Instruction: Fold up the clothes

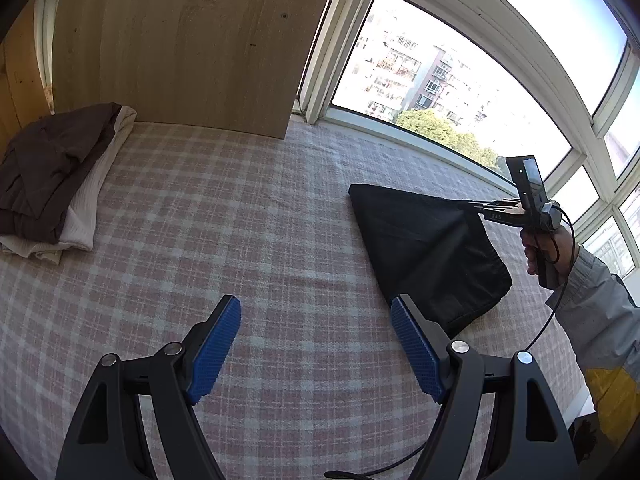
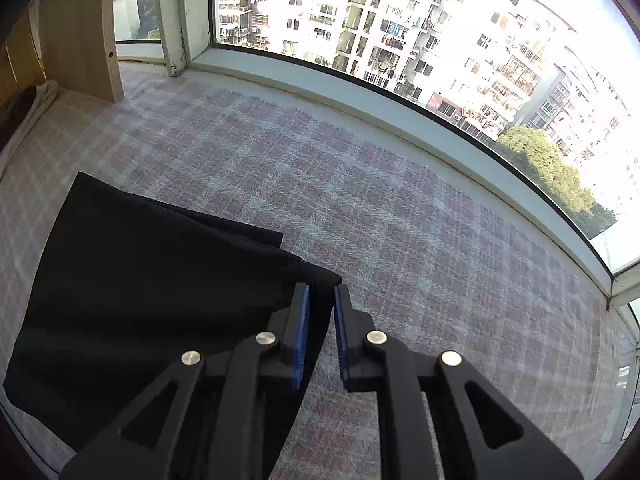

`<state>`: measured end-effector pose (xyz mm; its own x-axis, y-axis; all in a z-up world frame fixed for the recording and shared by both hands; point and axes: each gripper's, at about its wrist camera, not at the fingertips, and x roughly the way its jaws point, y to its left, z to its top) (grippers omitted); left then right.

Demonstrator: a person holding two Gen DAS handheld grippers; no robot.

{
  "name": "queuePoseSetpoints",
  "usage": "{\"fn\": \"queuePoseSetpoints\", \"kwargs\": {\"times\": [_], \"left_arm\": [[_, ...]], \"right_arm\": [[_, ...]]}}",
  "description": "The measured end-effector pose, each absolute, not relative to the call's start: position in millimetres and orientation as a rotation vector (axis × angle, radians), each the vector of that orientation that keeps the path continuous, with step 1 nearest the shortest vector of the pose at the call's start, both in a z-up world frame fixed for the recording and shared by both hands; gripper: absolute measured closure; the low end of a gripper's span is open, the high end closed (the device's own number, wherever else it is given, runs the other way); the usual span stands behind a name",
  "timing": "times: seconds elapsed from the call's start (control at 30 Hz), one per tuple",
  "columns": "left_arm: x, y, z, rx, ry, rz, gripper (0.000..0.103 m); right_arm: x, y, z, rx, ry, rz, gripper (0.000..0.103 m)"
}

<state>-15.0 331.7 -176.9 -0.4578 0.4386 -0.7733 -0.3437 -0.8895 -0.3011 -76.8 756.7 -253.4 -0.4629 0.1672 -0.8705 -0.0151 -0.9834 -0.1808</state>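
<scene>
A black garment (image 1: 428, 252) lies partly folded on the plaid cover, right of centre. One corner of it is raised toward my right gripper (image 1: 474, 204), which a hand holds near the window. In the right wrist view that corner (image 2: 320, 280) sits between the tips of the right gripper (image 2: 321, 292). The blue pads (image 2: 301, 332) stand a little apart, with plaid showing through the gap, and the rest of the black garment (image 2: 140, 288) spreads to the left. My left gripper (image 1: 316, 308) hovers wide open over bare plaid, its right fingertip close to the garment's near edge.
A pile of folded clothes, brown on cream (image 1: 56, 184), sits at the far left against a wooden panel (image 1: 192, 40). The plaid cover (image 1: 240, 208) stretches across the surface. A white window sill (image 2: 360, 96) borders its far and right sides.
</scene>
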Motion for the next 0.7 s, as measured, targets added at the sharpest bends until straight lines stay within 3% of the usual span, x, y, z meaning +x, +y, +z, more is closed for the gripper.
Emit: {"fn": "queuePoseSetpoints", "kwargs": {"times": [0.1, 0.17, 0.3, 0.37, 0.53, 0.7], "left_arm": [[-14.1, 331.6, -175.9, -1.282, -0.138, 2.338, 0.027], [-13.5, 331.6, -175.2, -1.28, -0.137, 2.332, 0.027], [-11.8, 333.7, -174.9, -1.275, -0.137, 2.316, 0.027], [-10.1, 337.8, -176.9, -1.278, -0.132, 2.3, 0.027], [-4.1, 359.1, -178.2, -1.275, -0.139, 2.246, 0.027], [-9.7, 419.1, -177.9, -1.15, -0.144, 2.214, 0.027]], "right_arm": [[-47.4, 758.5, -235.2, -1.444, -0.193, 2.604, 0.061], [-23.3, 763.5, -230.7, -1.435, -0.114, 2.604, 0.057], [25.8, 770.0, -235.5, -1.488, 0.163, 2.633, 0.057], [41.5, 760.6, -244.0, -1.502, 0.198, 2.632, 0.057], [56.5, 748.0, -277.6, -1.572, 0.148, 2.578, 0.057], [63.6, 731.5, -246.6, -1.445, 0.133, 2.637, 0.057]]}}
